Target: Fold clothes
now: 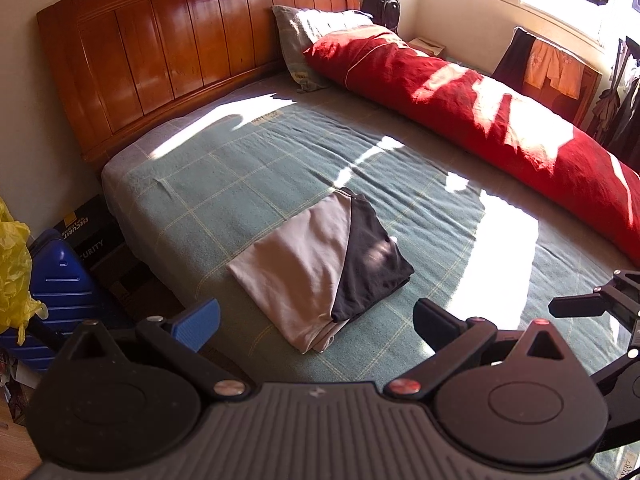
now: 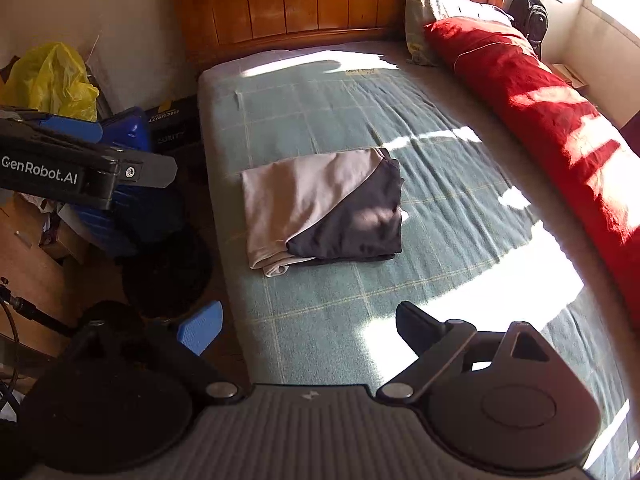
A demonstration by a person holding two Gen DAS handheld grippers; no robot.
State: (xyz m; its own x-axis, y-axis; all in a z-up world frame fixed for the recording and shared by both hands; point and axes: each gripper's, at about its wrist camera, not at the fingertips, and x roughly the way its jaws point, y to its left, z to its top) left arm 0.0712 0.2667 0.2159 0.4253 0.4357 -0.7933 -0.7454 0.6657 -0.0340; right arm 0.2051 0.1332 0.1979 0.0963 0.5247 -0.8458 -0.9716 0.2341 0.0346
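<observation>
A folded garment (image 1: 320,268), light grey with a black part, lies flat on the green checked blanket (image 1: 248,168) near the bed's left edge. In the right wrist view the same garment (image 2: 324,204) sits ahead of the fingers. My left gripper (image 1: 316,320) hangs just above the garment's near end, jaws wide apart and holding nothing. My right gripper (image 2: 308,324) is open too, over bare blanket (image 2: 320,312) short of the garment, with nothing between its fingers. The left gripper's body (image 2: 80,172) shows at the left of the right wrist view.
A red duvet (image 1: 480,96) runs along the bed's right side, with a pillow (image 1: 308,32) by the wooden headboard (image 1: 180,40). Beside the bed on the floor stand a blue suitcase (image 1: 60,288), a yellow plastic bag (image 2: 52,80) and boxes (image 2: 172,128). A backpack (image 1: 380,0) sits in the far corner.
</observation>
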